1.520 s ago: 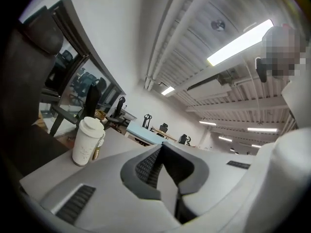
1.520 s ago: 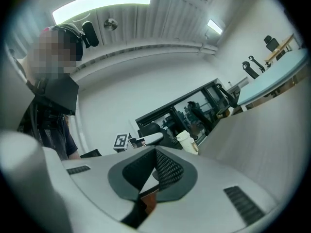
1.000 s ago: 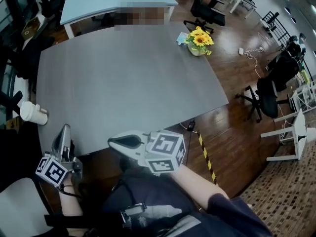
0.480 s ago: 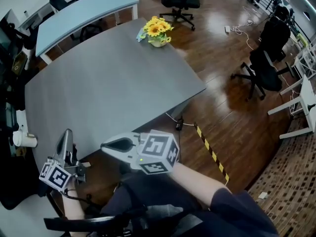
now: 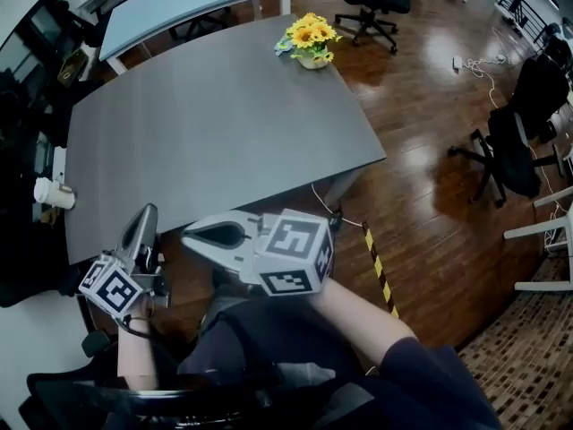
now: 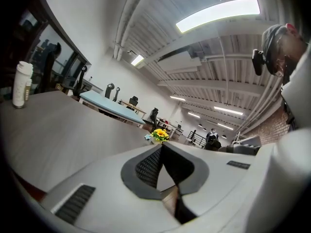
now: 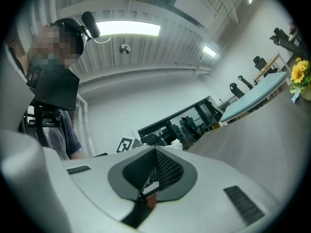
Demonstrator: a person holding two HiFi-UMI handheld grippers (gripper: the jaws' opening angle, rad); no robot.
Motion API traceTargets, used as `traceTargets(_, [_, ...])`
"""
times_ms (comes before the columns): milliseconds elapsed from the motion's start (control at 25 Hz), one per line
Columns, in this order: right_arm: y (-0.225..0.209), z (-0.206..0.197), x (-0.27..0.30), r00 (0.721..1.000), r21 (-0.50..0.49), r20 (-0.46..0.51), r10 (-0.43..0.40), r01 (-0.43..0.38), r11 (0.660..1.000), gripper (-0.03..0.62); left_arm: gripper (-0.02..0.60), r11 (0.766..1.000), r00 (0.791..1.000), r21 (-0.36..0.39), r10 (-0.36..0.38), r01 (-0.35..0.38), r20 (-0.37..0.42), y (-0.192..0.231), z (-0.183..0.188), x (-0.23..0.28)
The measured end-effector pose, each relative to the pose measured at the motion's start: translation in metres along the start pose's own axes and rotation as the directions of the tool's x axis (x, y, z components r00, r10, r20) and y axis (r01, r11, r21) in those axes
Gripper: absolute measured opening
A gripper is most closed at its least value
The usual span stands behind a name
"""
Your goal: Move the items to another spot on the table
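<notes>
Left gripper [image 5: 145,213] is clamped fully shut with nothing in it. It's held just off the near edge of the grey worktop [image 5: 224,133], tip pointing out across it. Right gripper [image 5: 190,234] is the same deal, jaws pressed together and empty, right beside the other one over the person's lap [image 5: 269,348]. The sunflower pot [image 5: 310,41] sits way over at the far right corner of the worktop, well apart from both. In the left gripper view it shows up small, just above the closed jaw tips. The paper cup [image 5: 52,193] stands upright at the worktop's left edge, nearer to the left one than the flowers are, but nothing's touching it.
</notes>
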State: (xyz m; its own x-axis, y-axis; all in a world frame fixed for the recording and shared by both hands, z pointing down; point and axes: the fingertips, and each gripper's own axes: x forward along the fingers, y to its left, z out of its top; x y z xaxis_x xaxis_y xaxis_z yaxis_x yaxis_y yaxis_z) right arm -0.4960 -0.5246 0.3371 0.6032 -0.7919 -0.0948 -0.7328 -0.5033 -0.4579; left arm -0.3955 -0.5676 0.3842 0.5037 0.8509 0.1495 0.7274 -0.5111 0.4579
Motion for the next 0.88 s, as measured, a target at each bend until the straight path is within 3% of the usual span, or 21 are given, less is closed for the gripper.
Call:
traceTargets(280, [0.028, -0.023, 0.009, 0.993, 0.077, -0.03, 0.113, -0.11, 0.991, -0.018, 0.006, 0.988, 0.988, -0.006, 0.152, -0.152, -0.023, 0.01, -0.019, -0.06])
traceTargets(440, [0.043, -0.039, 0.025, 0.988, 0.105, -0.061, 0.144, -0.137, 0.985, -0.018, 0.006, 0.981, 0.982, -0.039, 0.186, -0.188, -0.043, 0.028, -0.027, -0.091])
traceTargets(600, [0.042, -0.05, 0.027, 0.99, 0.093, -0.108, 0.093, -0.083, 0.992, -0.018, 0.003, 0.987, 0.991, -0.086, 0.131, -0.133, -0.034, 0.037, -0.033, -0.081])
traceTargets(800, [0.028, -0.056, 0.027, 0.989, 0.053, -0.143, -0.026, 0.034, 0.998, -0.018, 0.008, 1.0, 0.997, -0.002, -0.011, 0.011, -0.07, 0.02, -0.036, -0.032])
traceTargets(880, [0.027, -0.057, 0.028, 0.987, 0.037, -0.143, -0.075, 0.081, 0.996, -0.018, 0.011, 0.997, 0.992, -0.007, -0.079, 0.079, -0.094, 0.015, -0.043, -0.022])
